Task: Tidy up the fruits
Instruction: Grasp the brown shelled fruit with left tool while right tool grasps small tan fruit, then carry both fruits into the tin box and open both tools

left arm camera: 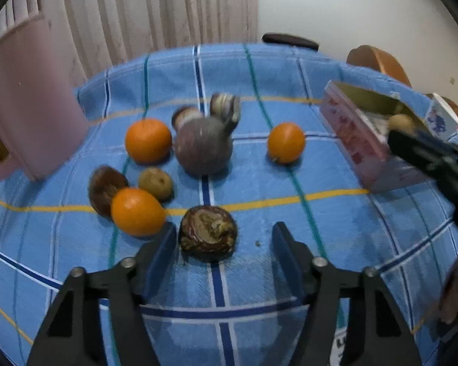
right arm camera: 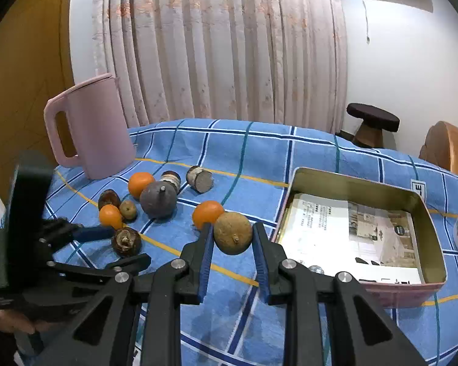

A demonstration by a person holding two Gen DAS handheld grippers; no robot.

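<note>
1. The right claw (right arm camera: 232, 238) pinches a round tan fruit (right arm camera: 233, 232) between its blue pads, lifted above the blue checked tabletop (right arm camera: 259, 158); the fruit's stem nub faces the camera, and it shows no clear long axis.
2. This claw points forward and downward, just beside the open tin box (right arm camera: 360, 183) near the tabletop's right edge.
3. The left claw (left arm camera: 224, 244) stands spread around a dark brown wrinkled fruit (left arm camera: 208, 232) resting on the tabletop; whether the left pad touches it I cannot tell, and the right pad is apart.
4. That claw tilts steeply down.
5. Three oranges (left arm camera: 148, 140) and a big purple fruit (left arm camera: 203, 148) lie toward the middle.
6. A pink jug (right arm camera: 91, 131) stands at the far left corner.
</note>
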